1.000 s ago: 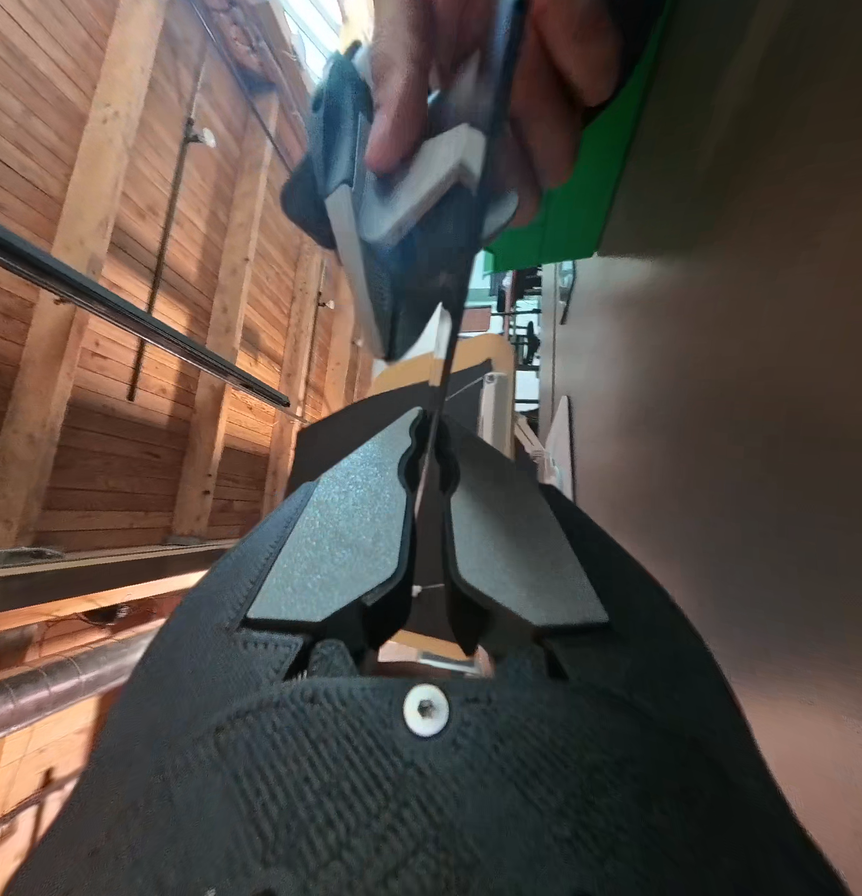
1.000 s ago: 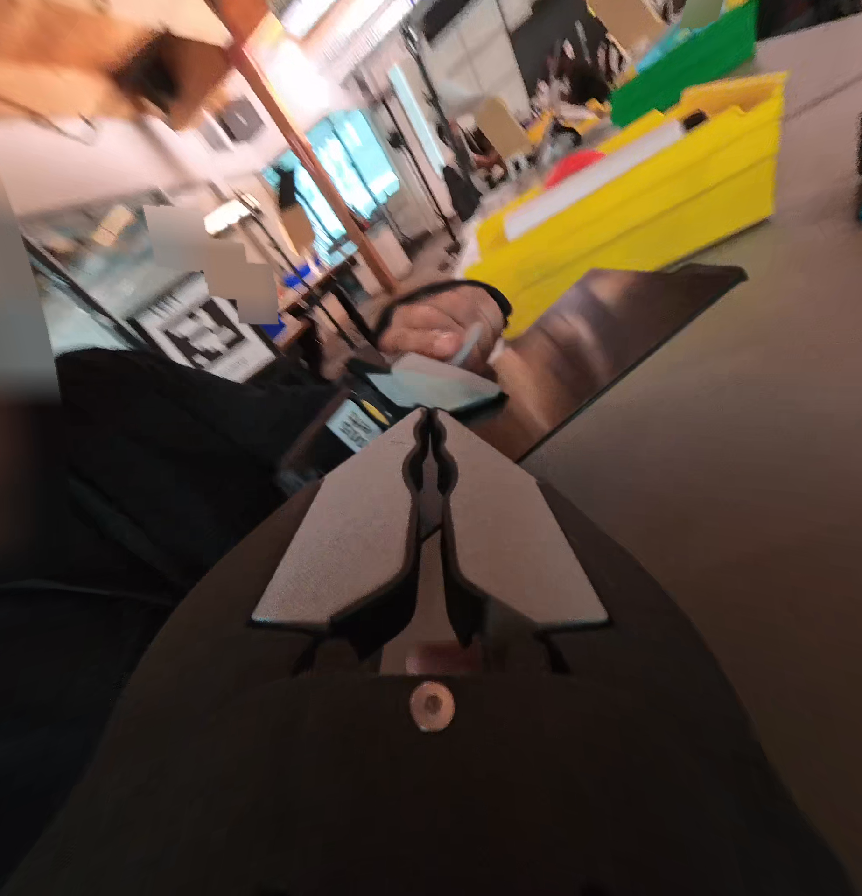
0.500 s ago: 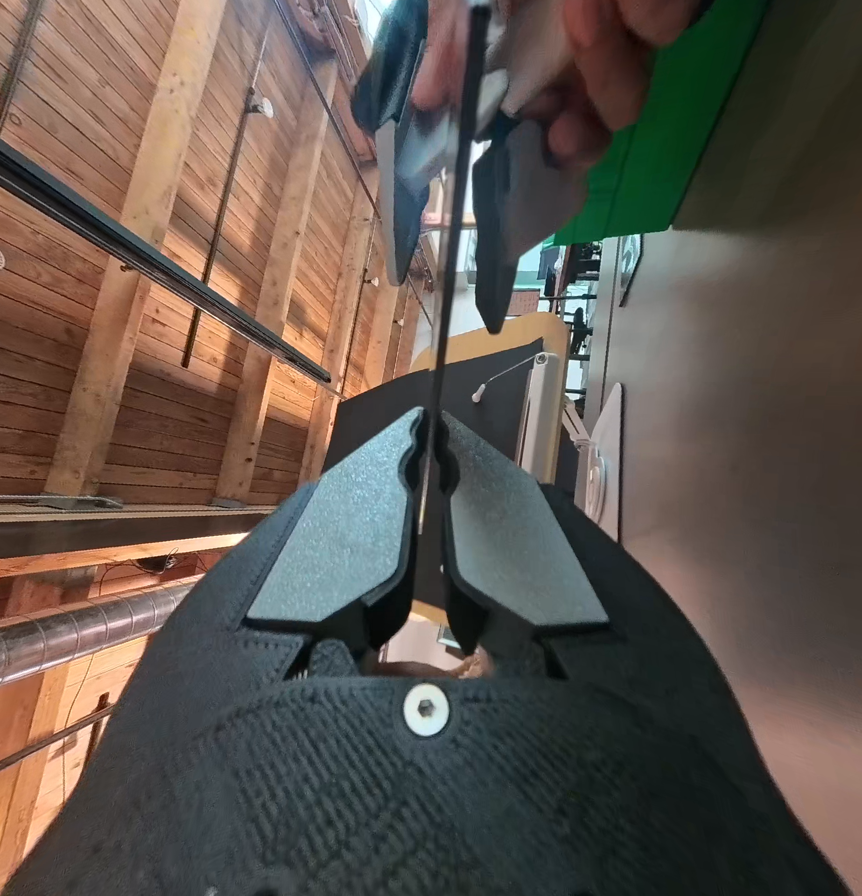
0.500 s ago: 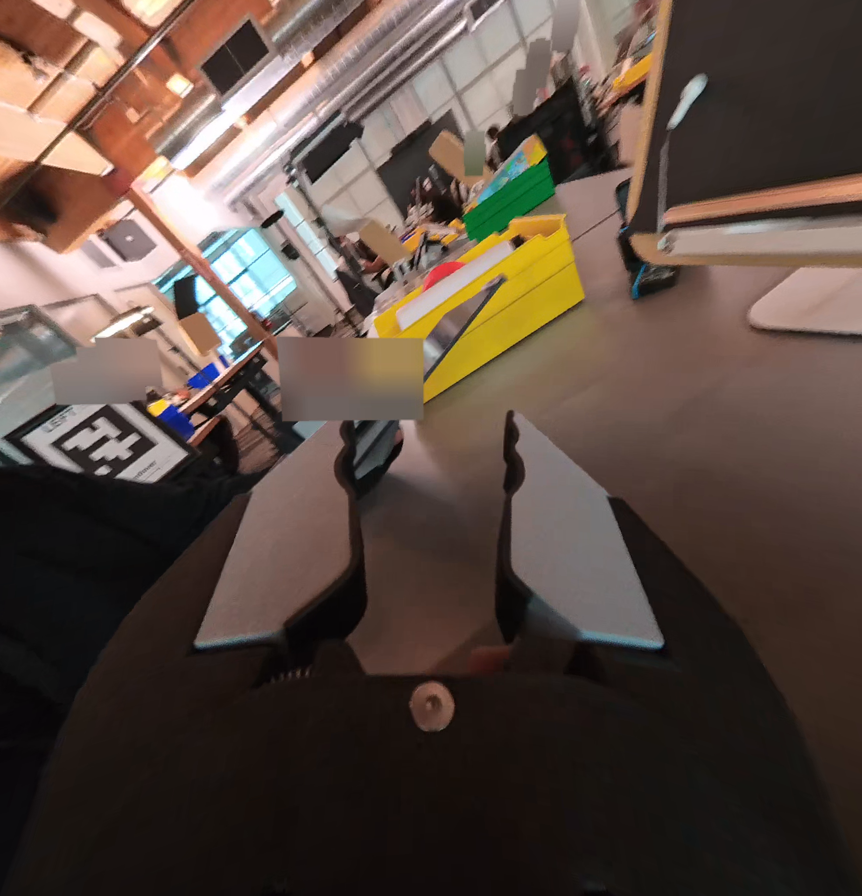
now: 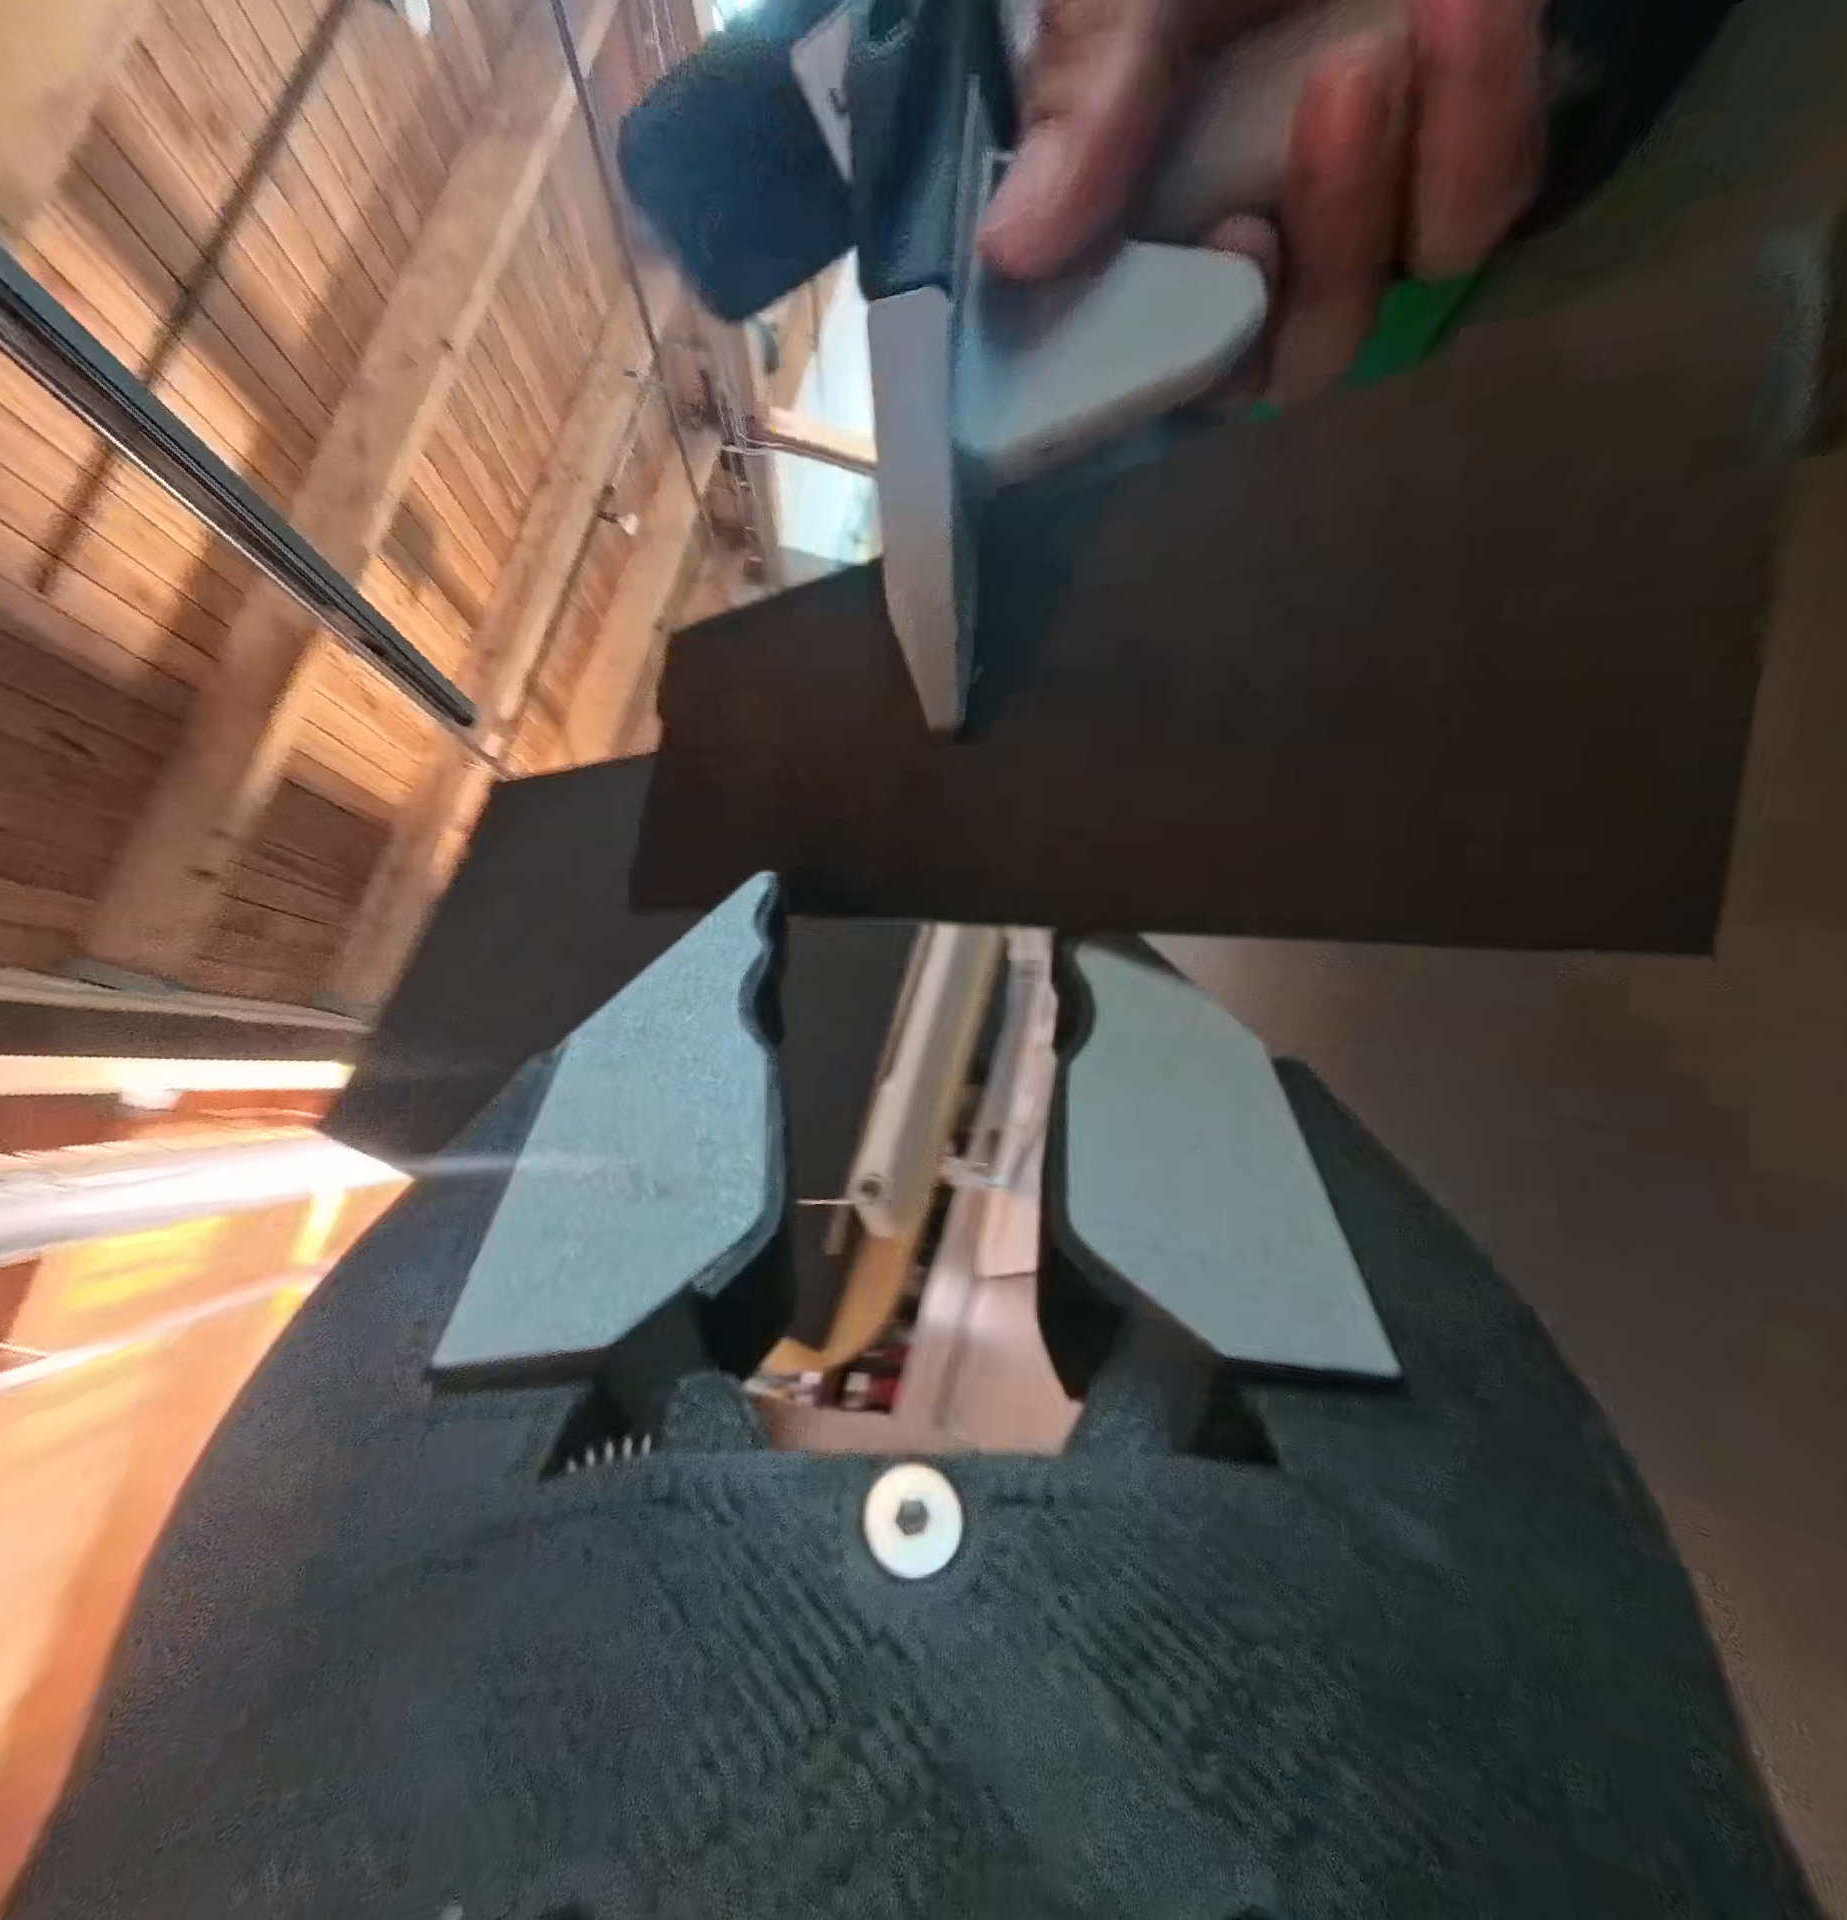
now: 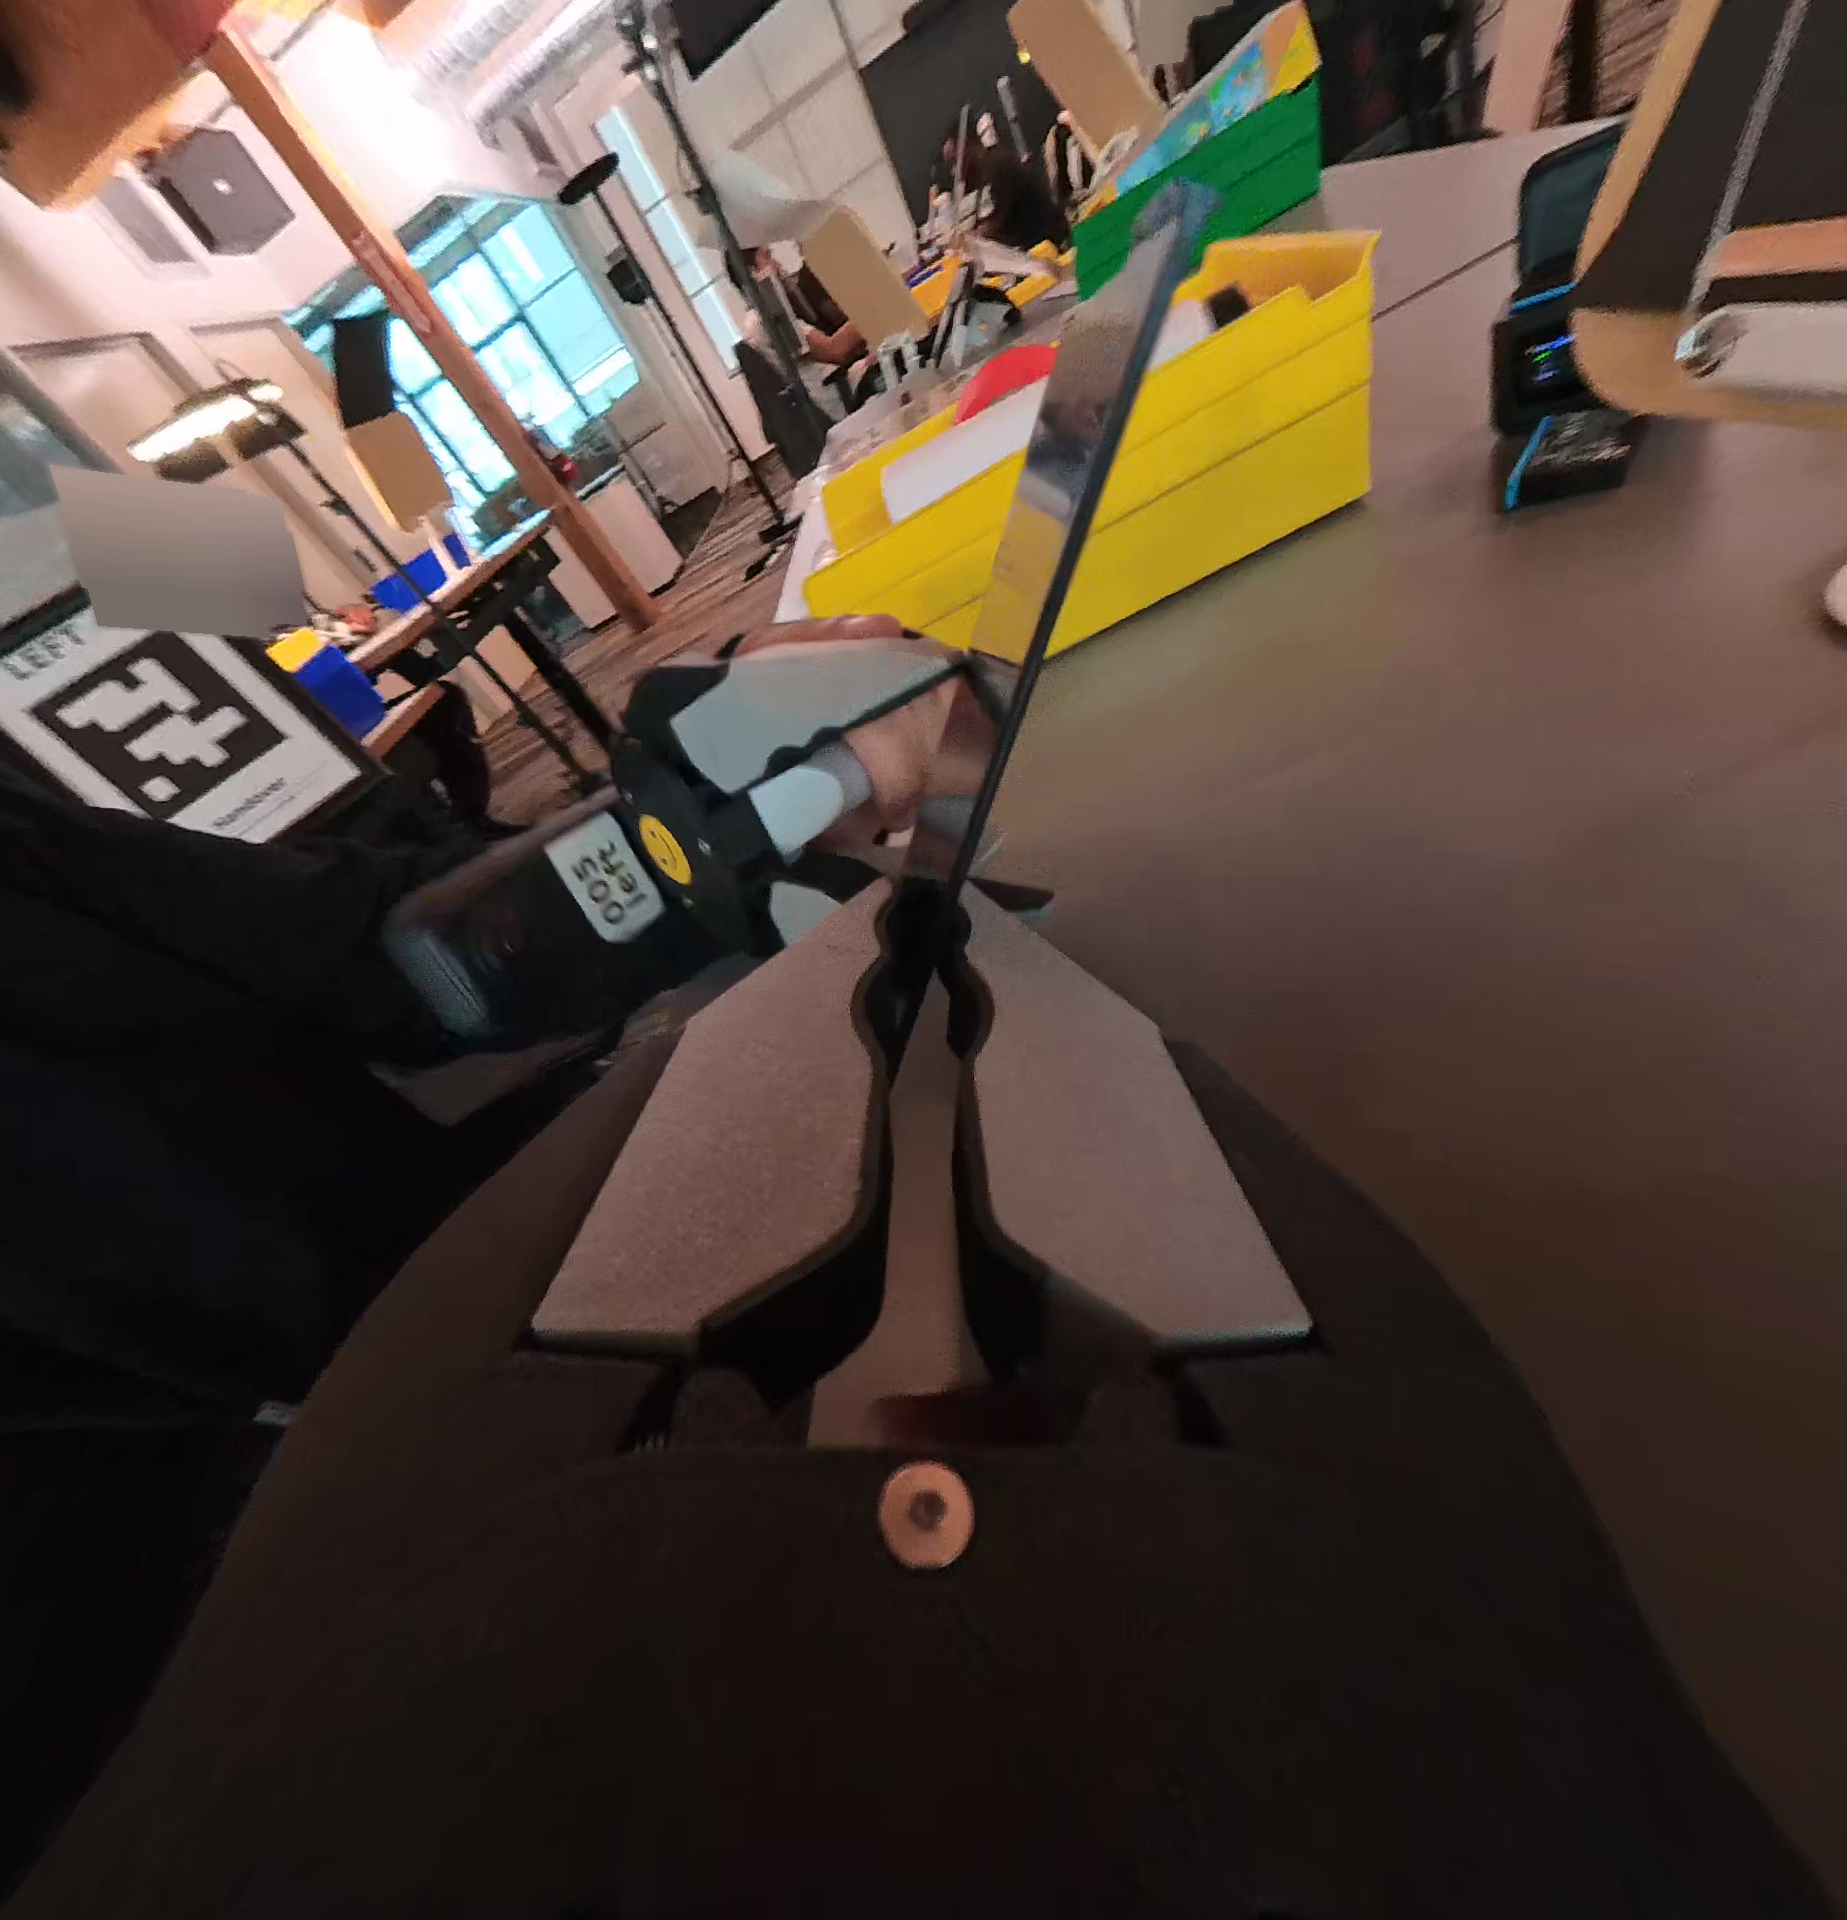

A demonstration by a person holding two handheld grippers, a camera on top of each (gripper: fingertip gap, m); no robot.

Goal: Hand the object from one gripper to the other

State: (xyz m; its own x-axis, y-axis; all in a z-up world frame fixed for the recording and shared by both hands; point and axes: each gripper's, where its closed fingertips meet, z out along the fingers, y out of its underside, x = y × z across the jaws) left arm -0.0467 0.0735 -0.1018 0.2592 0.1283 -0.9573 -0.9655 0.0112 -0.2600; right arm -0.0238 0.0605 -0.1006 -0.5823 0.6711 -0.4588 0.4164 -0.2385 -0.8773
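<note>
Left wrist view: left gripper (image 5: 914, 956) at lower centre, jaws apart and empty, so the thin dark sheet (image 5: 1314, 675) across mid-frame hangs from the right gripper (image 5: 950, 717) above. Right wrist view: left gripper (image 6: 966, 675) left of centre; right gripper (image 6: 924, 935) clamps the sheet's (image 6: 1075, 468) lower edge. Judged: handover complete.
</note>
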